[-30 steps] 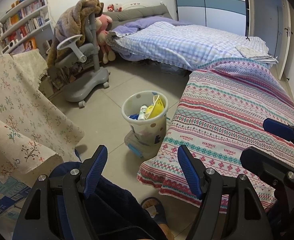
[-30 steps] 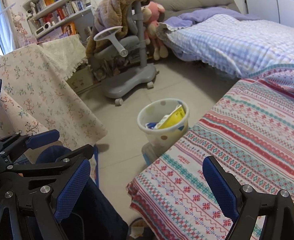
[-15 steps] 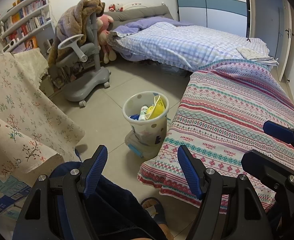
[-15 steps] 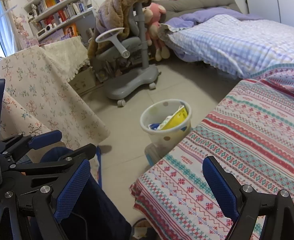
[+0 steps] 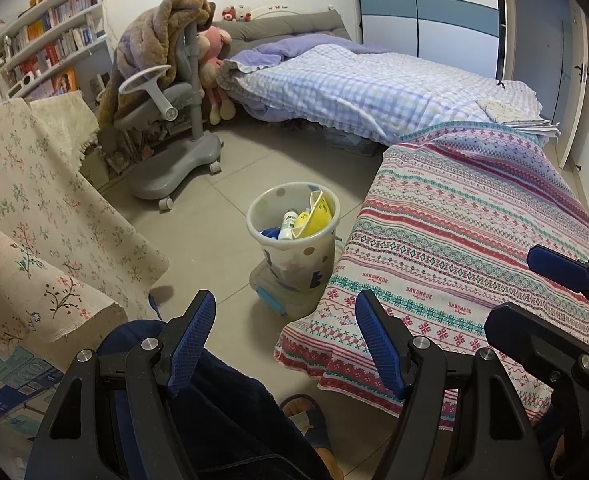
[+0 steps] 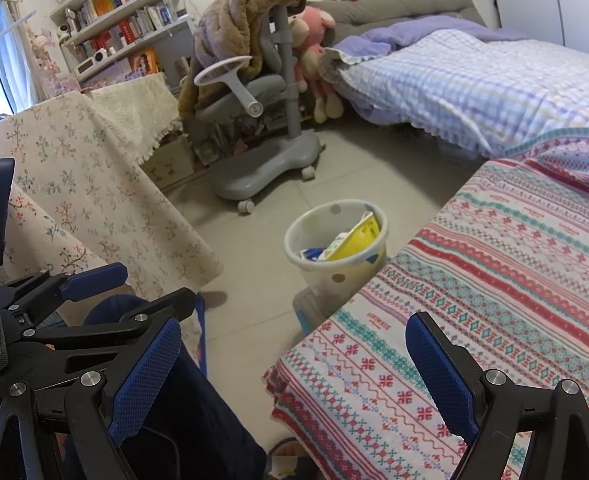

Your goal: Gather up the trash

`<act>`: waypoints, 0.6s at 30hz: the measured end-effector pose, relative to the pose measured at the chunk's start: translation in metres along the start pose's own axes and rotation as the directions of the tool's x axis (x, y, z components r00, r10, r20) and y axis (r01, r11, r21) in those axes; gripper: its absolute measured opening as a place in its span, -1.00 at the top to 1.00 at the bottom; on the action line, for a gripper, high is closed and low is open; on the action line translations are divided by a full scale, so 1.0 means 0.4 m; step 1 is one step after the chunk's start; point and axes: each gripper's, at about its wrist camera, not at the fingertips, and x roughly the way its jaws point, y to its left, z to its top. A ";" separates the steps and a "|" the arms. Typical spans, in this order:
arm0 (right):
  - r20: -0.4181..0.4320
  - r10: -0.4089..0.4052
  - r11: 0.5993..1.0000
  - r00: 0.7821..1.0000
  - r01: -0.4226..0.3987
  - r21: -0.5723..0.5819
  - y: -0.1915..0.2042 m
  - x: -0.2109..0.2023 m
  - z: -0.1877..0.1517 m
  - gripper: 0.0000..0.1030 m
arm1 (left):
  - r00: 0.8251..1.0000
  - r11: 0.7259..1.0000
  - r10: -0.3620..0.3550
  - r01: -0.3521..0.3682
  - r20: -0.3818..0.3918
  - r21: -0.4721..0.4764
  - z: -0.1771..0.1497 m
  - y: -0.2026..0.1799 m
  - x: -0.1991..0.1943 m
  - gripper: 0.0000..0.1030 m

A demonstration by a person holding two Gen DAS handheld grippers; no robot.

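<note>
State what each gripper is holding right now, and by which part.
Nothing is held. The left gripper and the right gripper are both open with empty space between their blue pads. The white polka-dot plastic trash bin stands untouched on the floor.

The left tool (image 5: 286, 340) and the right tool (image 6: 294, 376) are black with blue pads. The bin (image 5: 314, 252) is white with dots, holding a yellow wrapper (image 5: 314, 220). The near bedspread (image 5: 474, 240) carries red, teal and white bands; the far bed (image 5: 374, 92) is lilac-blue check. The cloth (image 5: 34, 200) is cream with flowers. The chair (image 5: 174, 160) is grey under a brown blanket (image 5: 154, 40).
</note>
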 end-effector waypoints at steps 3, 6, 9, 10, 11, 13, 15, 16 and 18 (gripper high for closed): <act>0.001 -0.002 1.000 1.000 0.002 0.002 0.002 0.002 0.001 -0.84 | 1.000 1.000 0.000 0.000 -0.003 0.001 -0.001 -0.002 0.001 -0.46; 0.000 0.000 1.000 1.000 0.000 0.002 0.001 0.002 -0.001 -0.84 | 1.000 1.000 -0.002 0.002 -0.003 0.001 -0.002 -0.003 0.000 -0.46; -0.002 -0.002 1.000 1.000 0.002 0.001 0.000 0.006 -0.002 -0.84 | 1.000 1.000 -0.003 0.003 -0.003 0.003 -0.003 -0.005 0.000 -0.46; -0.002 -0.001 1.000 1.000 0.001 0.002 0.000 0.006 -0.003 -0.84 | 1.000 1.000 -0.003 0.003 -0.004 0.003 -0.003 -0.006 0.001 -0.46; -0.003 -0.001 1.000 1.000 0.001 0.002 0.000 0.008 -0.004 -0.84 | 1.000 1.000 -0.003 0.003 -0.006 0.004 -0.003 -0.007 0.002 -0.46; -0.005 -0.002 1.000 1.000 0.002 0.001 0.002 0.012 -0.006 -0.84 | 1.000 1.000 -0.002 0.002 -0.009 0.003 -0.004 -0.007 0.004 -0.46; -0.005 -0.002 1.000 1.000 0.002 0.000 0.003 0.014 -0.007 -0.84 | 1.000 1.000 -0.002 0.002 -0.010 0.002 -0.006 -0.008 0.003 -0.46; -0.005 -0.001 1.000 1.000 0.001 0.001 0.003 0.014 -0.007 -0.84 | 1.000 1.000 -0.001 0.001 -0.010 0.001 -0.006 -0.008 0.002 -0.46; -0.008 -0.003 1.000 1.000 0.003 0.002 0.003 0.018 -0.008 -0.84 | 1.000 1.000 -0.002 0.002 -0.011 0.001 -0.005 -0.007 0.002 -0.46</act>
